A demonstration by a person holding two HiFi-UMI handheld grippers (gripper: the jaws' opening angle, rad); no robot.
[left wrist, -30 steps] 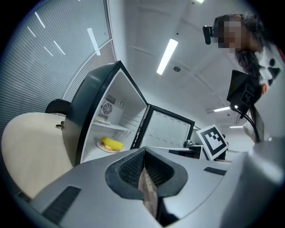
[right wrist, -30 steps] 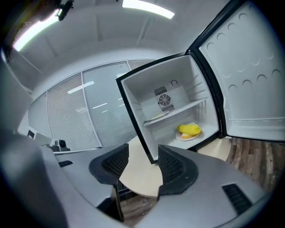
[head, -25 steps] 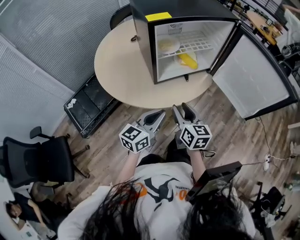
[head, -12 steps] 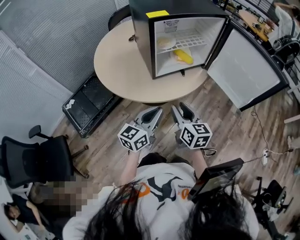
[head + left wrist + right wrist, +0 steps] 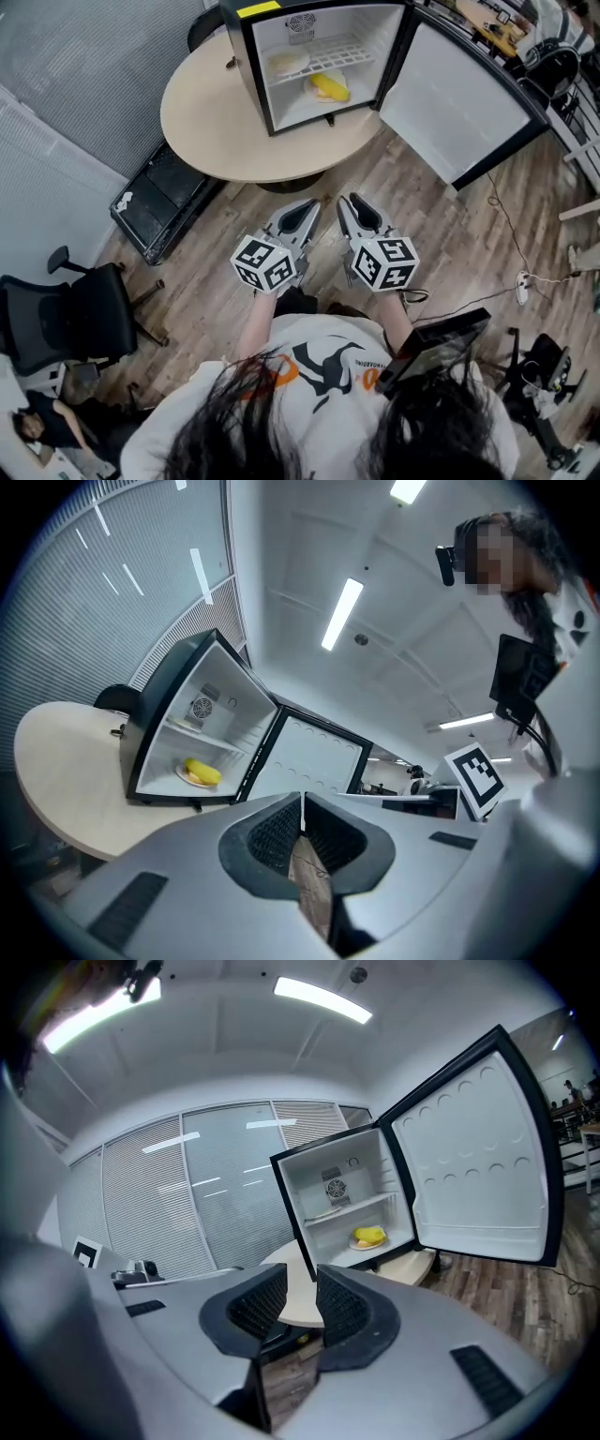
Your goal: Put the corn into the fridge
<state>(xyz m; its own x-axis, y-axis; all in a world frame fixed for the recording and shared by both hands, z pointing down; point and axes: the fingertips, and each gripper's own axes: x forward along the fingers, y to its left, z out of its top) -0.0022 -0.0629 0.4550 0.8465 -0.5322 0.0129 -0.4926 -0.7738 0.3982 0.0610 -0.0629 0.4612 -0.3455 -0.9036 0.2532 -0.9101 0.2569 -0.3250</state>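
corn (image 5: 328,87): on plate (image 5: 358,1245) inside open mini fridge (image 5: 361,23) | left gripper (image 5: 305,208): jaws together, empty | right gripper (image 5: 352,204): jaws closing, nothing between

The corn (image 5: 328,86) is a yellow cob lying on its side on a small plate (image 5: 185,775) on the floor of the fridge (image 5: 255,70), under the wire shelf (image 5: 330,52). The little black fridge, white inside, stands on the round surface (image 5: 206,122), its door (image 5: 459,103) swung wide open.

The round desk (image 5: 206,131) carried 1 open fridge (image 5: 314,56); 1 small dark object (image 5: 232,64) lay just left of the fridge.
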